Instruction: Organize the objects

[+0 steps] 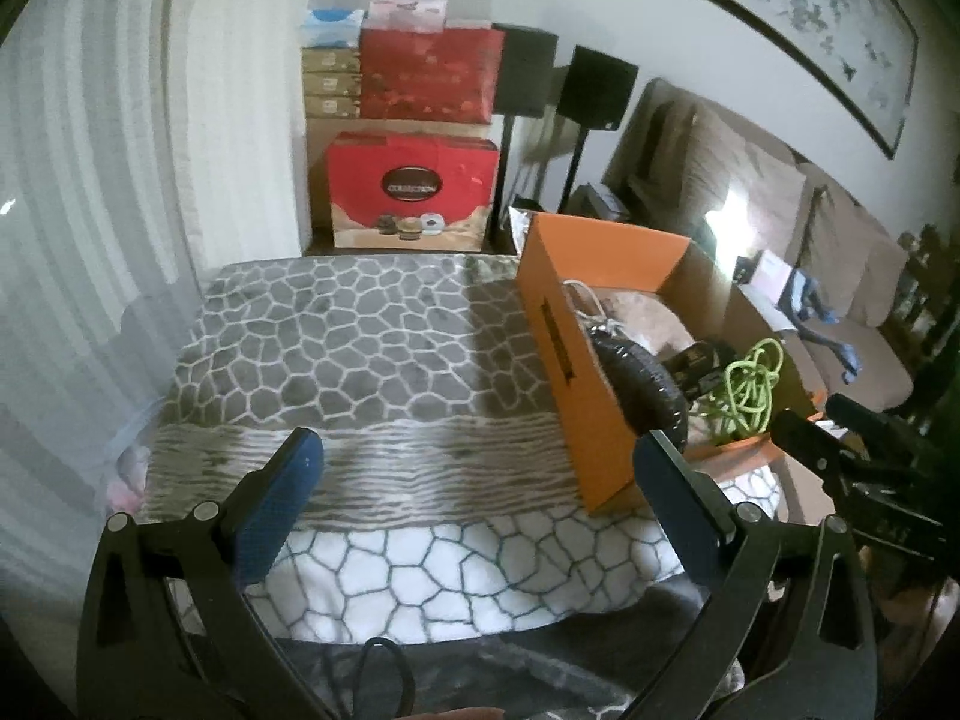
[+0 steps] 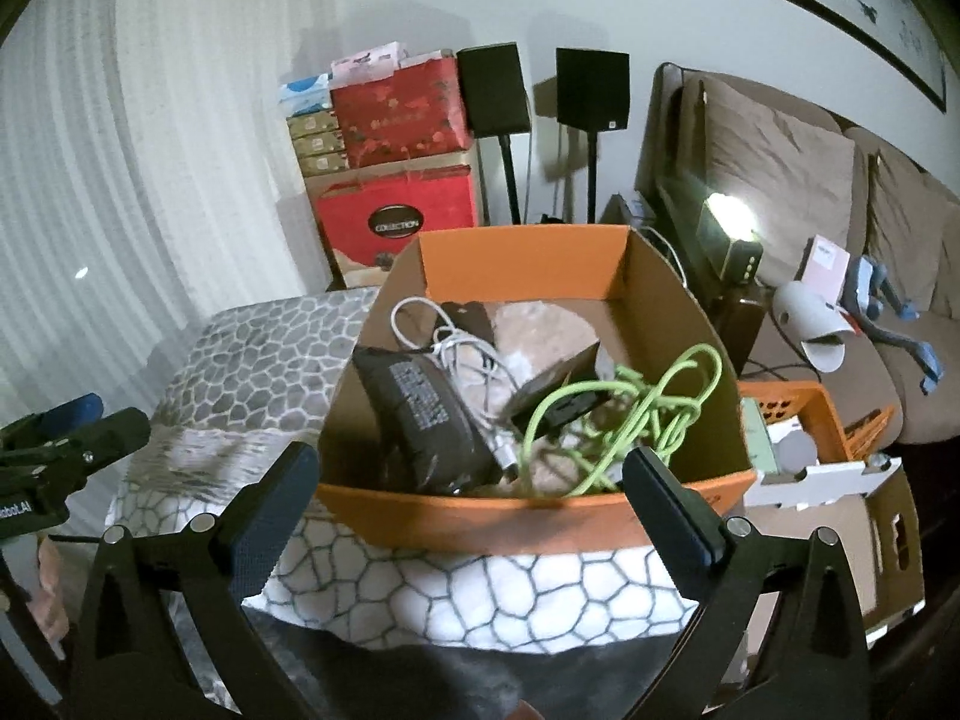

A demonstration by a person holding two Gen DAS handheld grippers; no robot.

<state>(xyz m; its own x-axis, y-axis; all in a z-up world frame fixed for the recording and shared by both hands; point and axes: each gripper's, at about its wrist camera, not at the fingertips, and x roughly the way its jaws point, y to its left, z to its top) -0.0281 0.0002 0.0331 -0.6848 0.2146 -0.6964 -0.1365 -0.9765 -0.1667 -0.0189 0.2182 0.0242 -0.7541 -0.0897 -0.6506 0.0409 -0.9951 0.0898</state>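
Observation:
An orange cardboard box [image 2: 528, 261] stands on a grey-and-white patterned blanket [image 1: 360, 336]. The box also shows in the left wrist view [image 1: 558, 372], at the right. Inside it lie a black power adapter [image 2: 420, 414], a white cable [image 2: 444, 342], a green cable [image 2: 636, 408] and a small dark box [image 2: 558, 390]. My right gripper [image 2: 471, 477] is open and empty, just in front of the box's near wall. My left gripper [image 1: 480, 462] is open and empty over the blanket, left of the box.
Red gift boxes [image 1: 414, 186] are stacked against the far wall beside two black speakers on stands [image 1: 594, 90]. A beige sofa [image 2: 780, 180] runs along the right. An orange crate [image 2: 798, 408] and a white-and-brown carton [image 2: 840, 498] sit right of the box.

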